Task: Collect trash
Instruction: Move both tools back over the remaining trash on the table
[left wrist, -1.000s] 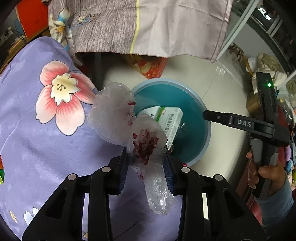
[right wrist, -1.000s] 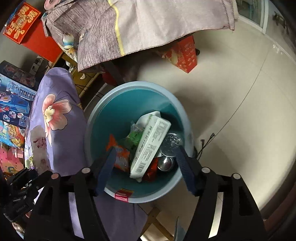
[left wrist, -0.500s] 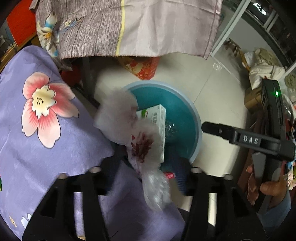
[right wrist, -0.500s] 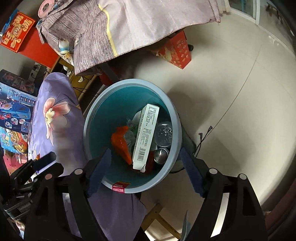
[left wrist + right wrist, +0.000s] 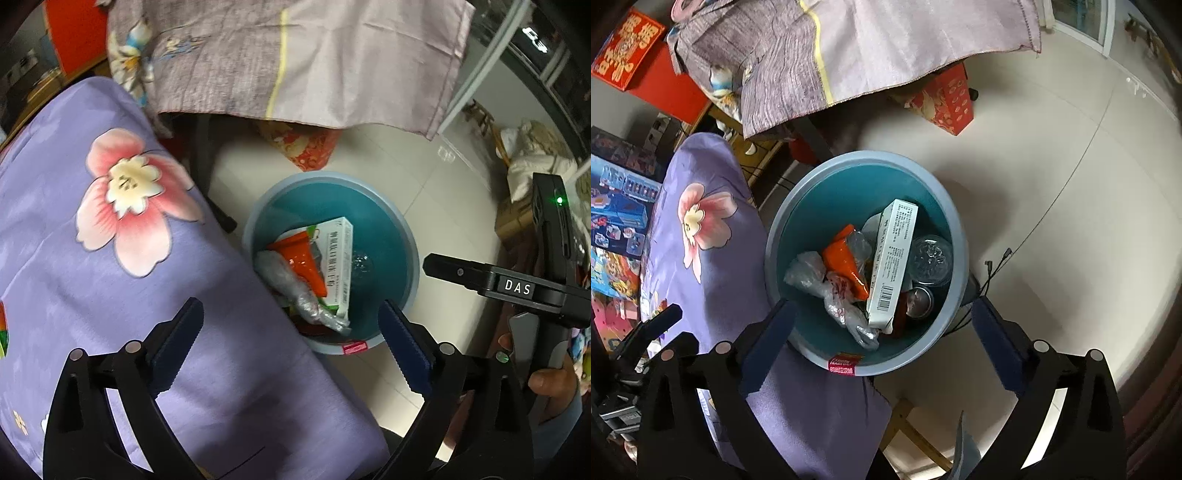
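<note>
The left gripper (image 5: 291, 347) and the right gripper (image 5: 881, 349) are both opening wide, with nothing between their fingers. The crumpled clear plastic bag (image 5: 831, 291) lies inside the round blue trash bin (image 5: 783, 229), beside an orange wrapper (image 5: 846, 260) and a white box (image 5: 892, 258).

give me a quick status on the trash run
Left gripper and right gripper opening, nothing between jaws. Plastic bag in bin. Nothing in the way.

Right gripper (image 5: 882, 339) jaws opening, empty, above blue bin (image 5: 783, 236) holding white box (image 5: 892, 264), orange wrapper (image 5: 846, 262), crumpled plastic bag (image 5: 831, 291)
</note>
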`<state>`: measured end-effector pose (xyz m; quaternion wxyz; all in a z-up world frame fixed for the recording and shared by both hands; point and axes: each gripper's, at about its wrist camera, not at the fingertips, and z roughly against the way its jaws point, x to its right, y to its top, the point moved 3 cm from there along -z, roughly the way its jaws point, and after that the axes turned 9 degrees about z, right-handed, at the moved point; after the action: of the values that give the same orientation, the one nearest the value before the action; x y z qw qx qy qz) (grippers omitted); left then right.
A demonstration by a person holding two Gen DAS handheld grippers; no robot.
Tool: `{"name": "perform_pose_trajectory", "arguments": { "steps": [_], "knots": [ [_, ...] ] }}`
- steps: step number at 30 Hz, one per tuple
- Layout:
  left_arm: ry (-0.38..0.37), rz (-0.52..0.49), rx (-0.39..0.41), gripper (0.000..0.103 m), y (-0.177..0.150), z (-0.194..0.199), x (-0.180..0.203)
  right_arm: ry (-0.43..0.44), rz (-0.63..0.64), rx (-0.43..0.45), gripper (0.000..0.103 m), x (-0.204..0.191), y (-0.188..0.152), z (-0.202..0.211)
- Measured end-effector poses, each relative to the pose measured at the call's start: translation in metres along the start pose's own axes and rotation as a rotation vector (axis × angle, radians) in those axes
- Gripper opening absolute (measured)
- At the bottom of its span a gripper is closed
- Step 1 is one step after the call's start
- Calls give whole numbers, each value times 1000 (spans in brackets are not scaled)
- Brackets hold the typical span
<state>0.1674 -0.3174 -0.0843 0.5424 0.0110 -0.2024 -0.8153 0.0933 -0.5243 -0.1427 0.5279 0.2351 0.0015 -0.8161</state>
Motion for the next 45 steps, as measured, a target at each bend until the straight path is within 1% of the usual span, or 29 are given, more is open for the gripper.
{"name": "perform_pose_trajectory", "arguments": {
  "steps": [4, 12, 19, 22, 27, 32, 36, 41, 45],
  "knots": [
    [-9, 28, 7, 97, -5, 7, -13, -7, 16, -18, 93, -12, -2, 0],
    [-9, 76, 24, 98, -20, 24, -43, -8, 84, -9, 93, -48, -6, 5],
    [-8, 130, 67, 98, -36, 50, -82, -8, 195, 12, 93, -99, -14, 6],
    [-6, 159, 83, 98, -43, 59, -99, -20, 240, -2, 93, -124, -20, 2],
    [4, 205, 112, 98, -59, 77, -135, -15, 255, -64, 93, -158, -32, -12],
    [17, 243, 142, 98, -78, 94, -177, -35, 294, -101, 93, -199, -43, -24],
    [16, 289, 160, 98, -91, 105, -214, -54, 350, -114, 93, -238, -48, -33],
    [18, 355, 178, 98, -103, 115, -262, -76, 425, -151, 93, -291, -55, -52],
    [36, 392, 197, 98, -111, 122, -298, -89, 479, -173, 93, -327, -59, -65]
  ]
}}
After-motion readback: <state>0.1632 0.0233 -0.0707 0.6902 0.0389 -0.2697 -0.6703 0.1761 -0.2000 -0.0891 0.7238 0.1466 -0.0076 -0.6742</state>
